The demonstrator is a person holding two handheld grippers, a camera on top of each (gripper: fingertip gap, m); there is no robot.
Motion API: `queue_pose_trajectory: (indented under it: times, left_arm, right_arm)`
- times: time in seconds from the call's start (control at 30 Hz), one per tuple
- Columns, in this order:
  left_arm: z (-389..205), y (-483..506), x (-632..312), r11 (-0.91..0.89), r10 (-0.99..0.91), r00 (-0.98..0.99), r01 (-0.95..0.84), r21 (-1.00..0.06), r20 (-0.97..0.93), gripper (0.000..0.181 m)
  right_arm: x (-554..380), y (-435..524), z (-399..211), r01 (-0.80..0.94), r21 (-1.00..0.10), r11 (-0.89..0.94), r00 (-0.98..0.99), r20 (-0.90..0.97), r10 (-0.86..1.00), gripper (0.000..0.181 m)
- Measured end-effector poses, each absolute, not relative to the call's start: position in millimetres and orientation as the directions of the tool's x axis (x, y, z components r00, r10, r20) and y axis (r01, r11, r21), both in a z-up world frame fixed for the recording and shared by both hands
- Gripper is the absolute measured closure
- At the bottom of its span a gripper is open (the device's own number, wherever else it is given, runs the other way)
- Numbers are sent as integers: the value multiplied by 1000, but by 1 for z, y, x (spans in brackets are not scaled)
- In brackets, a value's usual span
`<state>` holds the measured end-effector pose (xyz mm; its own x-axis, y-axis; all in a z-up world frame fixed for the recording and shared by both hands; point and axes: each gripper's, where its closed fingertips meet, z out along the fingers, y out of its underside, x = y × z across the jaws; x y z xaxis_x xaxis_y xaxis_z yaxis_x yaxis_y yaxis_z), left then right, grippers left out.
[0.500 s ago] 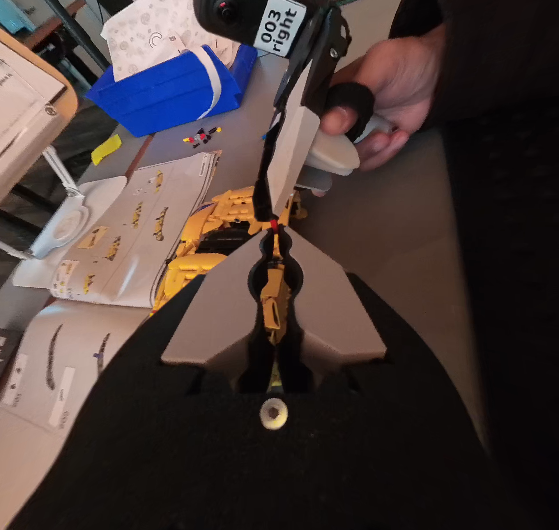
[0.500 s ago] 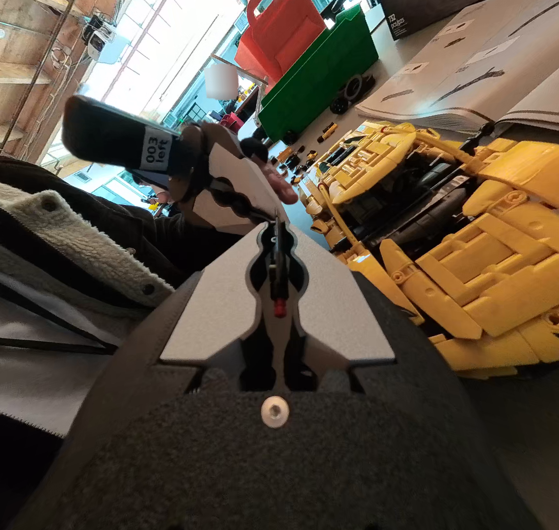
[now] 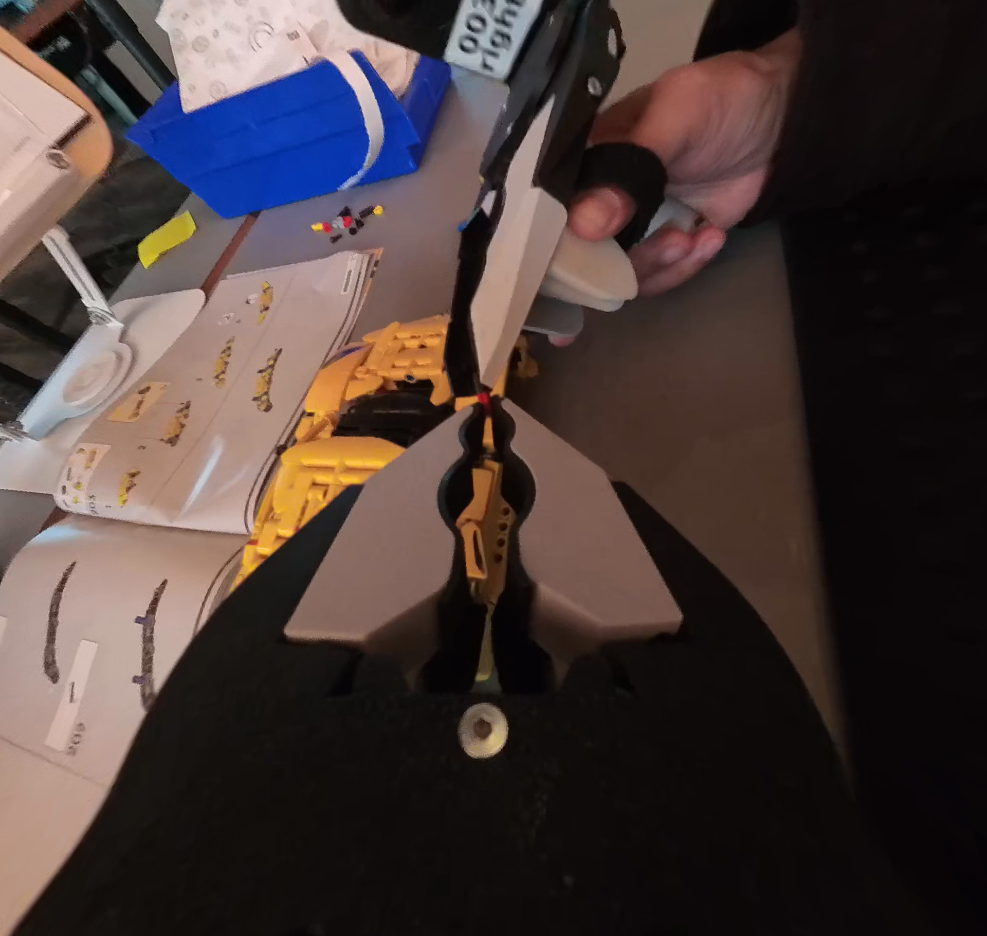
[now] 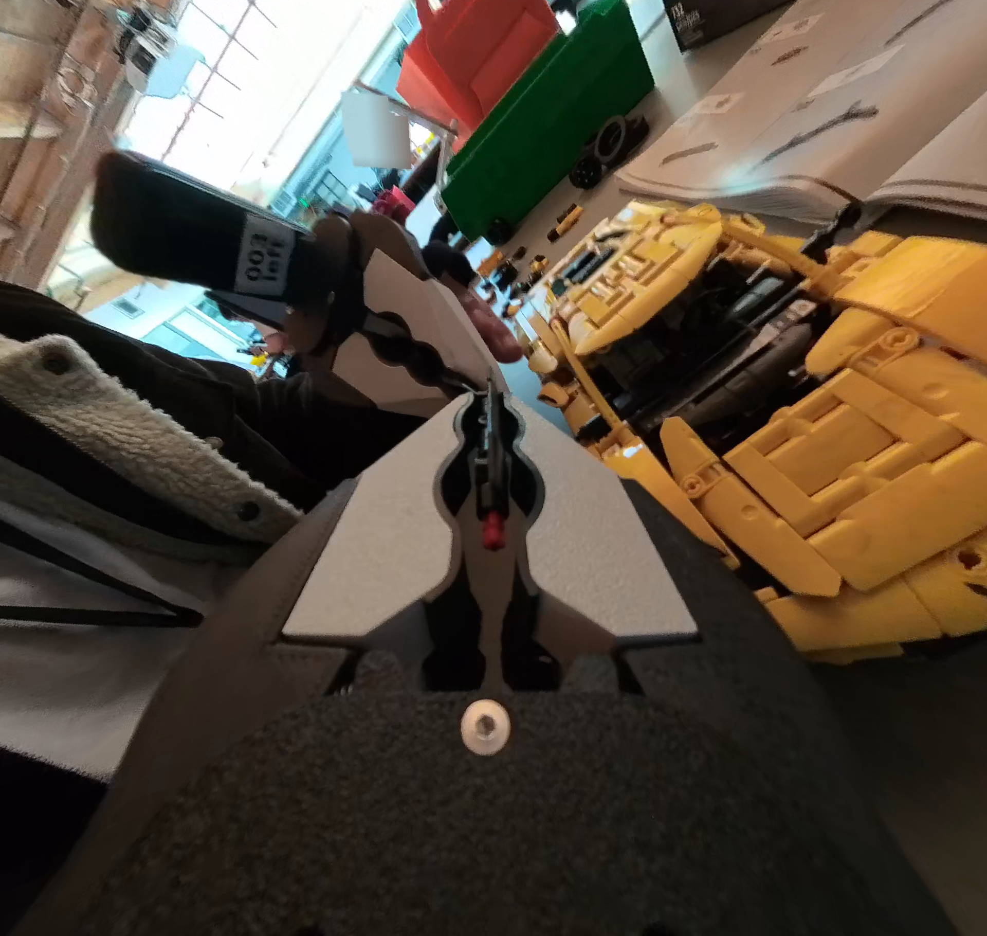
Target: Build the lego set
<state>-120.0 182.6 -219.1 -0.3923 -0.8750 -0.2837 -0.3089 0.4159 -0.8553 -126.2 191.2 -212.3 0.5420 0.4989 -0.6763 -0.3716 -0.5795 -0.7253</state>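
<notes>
The lego car (image 4: 801,456) is bright yellow with black and grey parts inside. Both grippers have light grey fingers (image 3: 384,536) and black bodies. A small piece with a red tip (image 4: 492,528) and a black stick sits between the right gripper's fingers. One bin (image 3: 277,135) is blue, one box (image 4: 545,125) is green, and a bag (image 4: 475,45) is red. The booklet (image 3: 203,386) is white with little yellow pictures. The table (image 3: 667,429) is grey.
</notes>
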Motion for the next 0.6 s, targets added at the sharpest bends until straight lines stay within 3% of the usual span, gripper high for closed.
queue_pose_trajectory:
  times: [0.07, 0.17, 0.23, 0.37, 0.47, 0.6]
  left_arm:
    - [-212, 181, -121, 381, -886, -388, -293, -877, -254, 180]
    - [-208, 188, -128, 329, -914, -344, -319, -889, -215, 179]
    - [-202, 197, -136, 227, -950, -285, -341, -912, -130, 179]
    - [-191, 212, -155, -135, -974, -128, -326, -936, 185, 179]
    - [-183, 208, -166, -419, -888, -87, -255, -871, 452, 178]
    - [-182, 198, -176, -548, -811, -102, -217, -808, 577, 179]
  right_arm:
    - [-126, 189, -202, -356, -767, -535, 549, -634, 544, 174]
    - [-118, 186, -183, -407, -801, -439, 545, -598, 587, 133]
    - [-100, 188, -182, -398, -837, -374, 636, -546, 545, 134]
    - [-97, 195, -182, -50, -985, -167, 892, -119, 437, 119]
    - [-123, 204, -180, 229, -968, -100, 924, 184, 335, 93]
    - [-147, 210, -170, 435, -900, -24, 886, 424, 187, 86]
